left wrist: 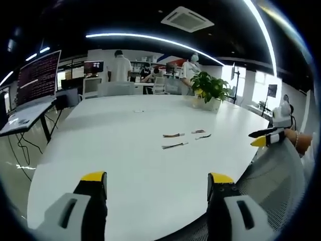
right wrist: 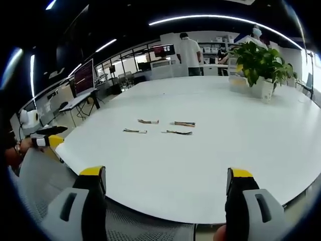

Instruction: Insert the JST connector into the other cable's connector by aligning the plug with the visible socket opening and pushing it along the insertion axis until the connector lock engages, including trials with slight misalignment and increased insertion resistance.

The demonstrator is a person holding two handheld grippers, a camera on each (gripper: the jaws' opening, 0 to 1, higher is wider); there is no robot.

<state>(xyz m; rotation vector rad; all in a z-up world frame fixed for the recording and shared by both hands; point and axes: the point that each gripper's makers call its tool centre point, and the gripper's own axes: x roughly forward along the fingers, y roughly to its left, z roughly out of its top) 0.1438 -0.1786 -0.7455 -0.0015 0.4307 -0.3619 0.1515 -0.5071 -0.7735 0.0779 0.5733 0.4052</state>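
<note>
Yellow-tipped left tongs [left wrist: 157, 183] rise nearest the lens in the left gripper view, jaws spread wide with nothing between them, held over the near edge of the white surface [left wrist: 130, 150]. Right tongs [right wrist: 167, 178] in the right gripper view stand likewise apart and empty, just above the rounded rim of the same surface. Each pair also appears in the other's view: the right tongs at the right side of the left gripper view, the left tongs at the left side of the right gripper view, both off the surface edge.

Four short cables with connectors lie loose on the surface, well apart from both tongs. Taking the potted plant [right wrist: 261, 65] as landmark, they sit on the near side of it, toward the tongs: one cable [right wrist: 148, 121] and another [right wrist: 184, 123] in the row closer to the plant, a third [right wrist: 135, 131] and a fourth [right wrist: 176, 132] just nearer the camera. None touches another, as far as can be told; the plug and socket ends are too small to distinguish.

Beyond the plant, people [left wrist: 119, 66] stand among desks, and a monitor [left wrist: 39, 76] with text stands far left of it.
</note>
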